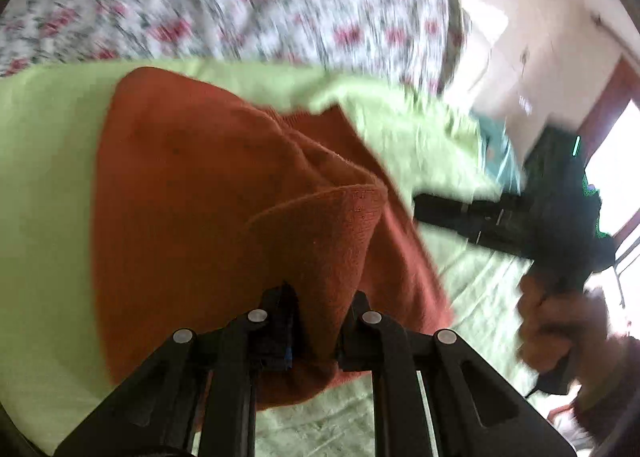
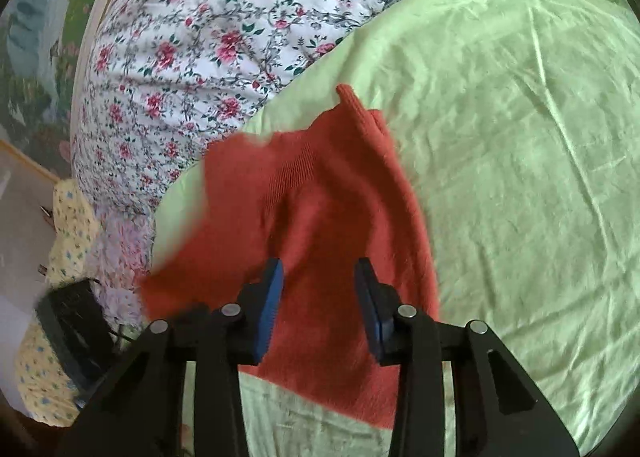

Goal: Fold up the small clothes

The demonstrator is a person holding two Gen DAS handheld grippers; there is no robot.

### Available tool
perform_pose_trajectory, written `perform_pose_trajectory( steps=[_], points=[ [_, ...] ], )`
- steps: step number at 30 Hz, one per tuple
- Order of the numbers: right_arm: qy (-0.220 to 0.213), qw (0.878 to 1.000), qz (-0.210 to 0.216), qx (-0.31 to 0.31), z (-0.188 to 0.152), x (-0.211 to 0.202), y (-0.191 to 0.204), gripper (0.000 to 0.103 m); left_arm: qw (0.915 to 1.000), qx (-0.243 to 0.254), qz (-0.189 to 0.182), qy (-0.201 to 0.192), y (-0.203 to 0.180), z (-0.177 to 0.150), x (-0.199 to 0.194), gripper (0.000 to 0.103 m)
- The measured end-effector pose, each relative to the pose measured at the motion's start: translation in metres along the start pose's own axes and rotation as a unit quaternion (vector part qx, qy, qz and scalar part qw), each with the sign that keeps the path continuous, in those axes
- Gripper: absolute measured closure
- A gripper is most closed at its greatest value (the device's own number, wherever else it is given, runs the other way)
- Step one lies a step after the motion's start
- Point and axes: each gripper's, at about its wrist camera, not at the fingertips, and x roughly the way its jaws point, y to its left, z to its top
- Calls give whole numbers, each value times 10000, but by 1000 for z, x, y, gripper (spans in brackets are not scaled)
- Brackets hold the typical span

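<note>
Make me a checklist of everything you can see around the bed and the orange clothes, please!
Surface: green sheet, wrinkled, spread on the bed.
Job's things: orange knit garment, partly lifted and bunched, blurred at its left edge.
Clutter: floral quilt behind; yellow dotted fabric at the left.
Grippers: left hand-held gripper shut on the garment's fold; right hand-held gripper open above the garment, gripping nothing.
Cables: thin dark cord by a black object at lower left, unclear.
Surroundings: pale wall and bright window, blurred.
</note>
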Motion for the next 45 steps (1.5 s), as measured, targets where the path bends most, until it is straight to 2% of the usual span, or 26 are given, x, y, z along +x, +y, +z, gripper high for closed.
perform_pose_trajectory(
  steps=[3, 7, 9, 12, 18, 19, 20, 21, 22, 26, 29, 32, 34, 37, 39, 41, 43, 45],
  points=[
    [167, 9998, 96, 30, 4, 12, -3, 64, 9997, 140, 138, 114, -4, -6, 13, 90],
    [401, 9987, 306, 54, 10, 36, 2, 63, 9990, 359, 247, 58, -7, -5, 11, 90],
    [548, 9975, 435, 43, 14, 49, 7, 58, 9981, 510, 331, 27, -11, -6, 9, 90],
    [892, 9953, 371, -113, 21, 76, 17, 54, 9970, 656, 417, -46, -15, -5, 4, 90],
    [1331, 9899, 419, -267, 31, 117, 34, 55, 9929, 1027, 597, -68, -19, -10, -3, 90],
    [1410, 9887, 334, -389, 33, 124, 39, 60, 9927, 1041, 610, -63, -20, -9, -3, 90],
    [1471, 9876, 256, -485, 33, 127, 43, 87, 9926, 1049, 606, -70, -21, -7, -4, 90],
    [1517, 9865, 163, -588, 34, 129, 46, 90, 9927, 1055, 577, -113, -22, -3, -7, 90],
    [1488, 9865, 115, -676, 37, 126, 51, 90, 9928, 1064, 534, -161, -25, -1, -10, 90],
    [1004, 9891, 409, -997, 49, 82, 63, 91, 9918, 1202, 199, -393, -45, 13, -21, 89],
    [737, 9905, 303, -1125, 54, 54, 52, 91, 9910, 1317, 1, -216, -63, 18, -2, 88],
    [822, 9909, -104, -1060, 51, 53, 25, 91, 9901, 1398, -71, 37, -73, 12, 24, 87],
    [889, 9919, -154, -894, 47, 58, 5, 91, 9901, 1377, -117, 228, -71, 8, 39, 85],
    [956, 9925, -234, -719, 42, 67, -11, 88, 9902, 1299, -221, 467, -66, 6, 50, 77],
    [925, 9935, -209, -632, 41, 65, -14, 84, 9894, 1314, -320, 524, -64, 6, 49, 64],
    [862, 9945, -244, -539, 42, 59, -15, 81, 9877, 1384, -402, 601, -61, 5, 43, 57],
    [749, 9947, -399, -578, 43, 48, -14, 76, 9864, 1440, -457, 647, -55, 1, 32, 56],
    [621, 9942, -611, -631, 44, 36, -13, 67, 9873, 1372, -448, 665, -44, -2, 17, 52]
  ],
)
